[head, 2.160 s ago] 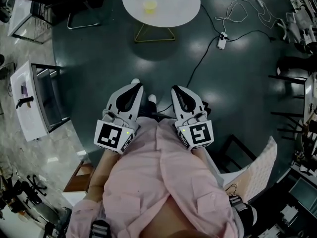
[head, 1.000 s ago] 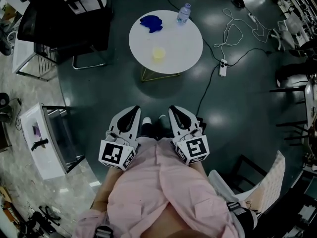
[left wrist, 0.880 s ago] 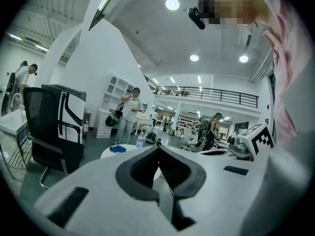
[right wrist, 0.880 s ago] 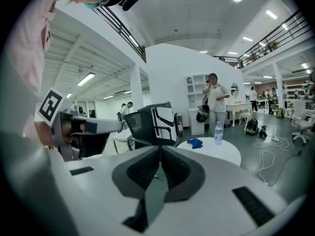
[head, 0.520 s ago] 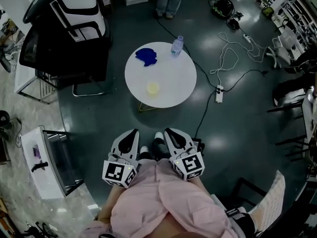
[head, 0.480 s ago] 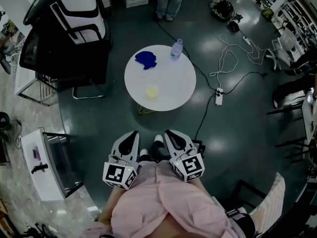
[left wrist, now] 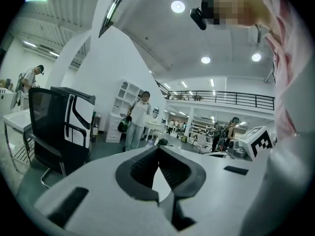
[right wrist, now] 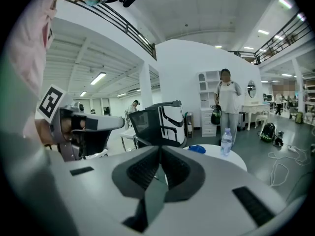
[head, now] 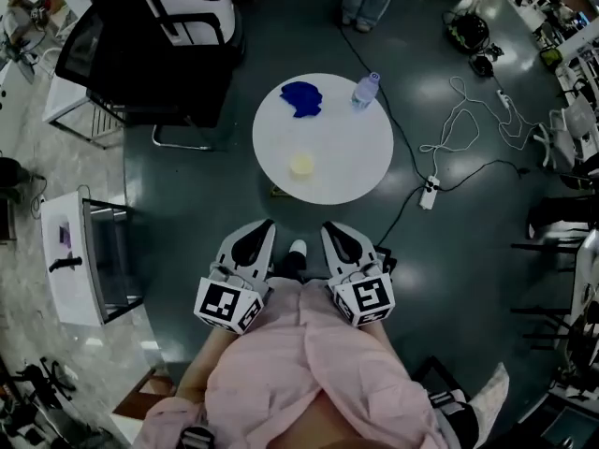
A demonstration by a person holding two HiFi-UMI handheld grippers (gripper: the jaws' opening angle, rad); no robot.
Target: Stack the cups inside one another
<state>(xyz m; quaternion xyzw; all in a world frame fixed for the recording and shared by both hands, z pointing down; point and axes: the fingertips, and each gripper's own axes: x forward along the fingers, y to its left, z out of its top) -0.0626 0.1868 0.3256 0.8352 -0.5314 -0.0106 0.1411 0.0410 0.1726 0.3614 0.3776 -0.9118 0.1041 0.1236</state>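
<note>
The left gripper (head: 263,225) and right gripper (head: 330,227), jaws closed and empty, sit side by side on the near side of the round table (head: 351,162), which bears a yellow cup (head: 301,165).

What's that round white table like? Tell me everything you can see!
The table has a round, flat, plain white top that looks smooth and hard. It stands level on the dark floor, just ahead of the person, with a black chair behind it on the left. Its legs are mostly hidden under the top. Three things sit on it: a pale yellow cup near the front edge, a dark blue thing at the back, and a clear bottle standing beside that.
</note>
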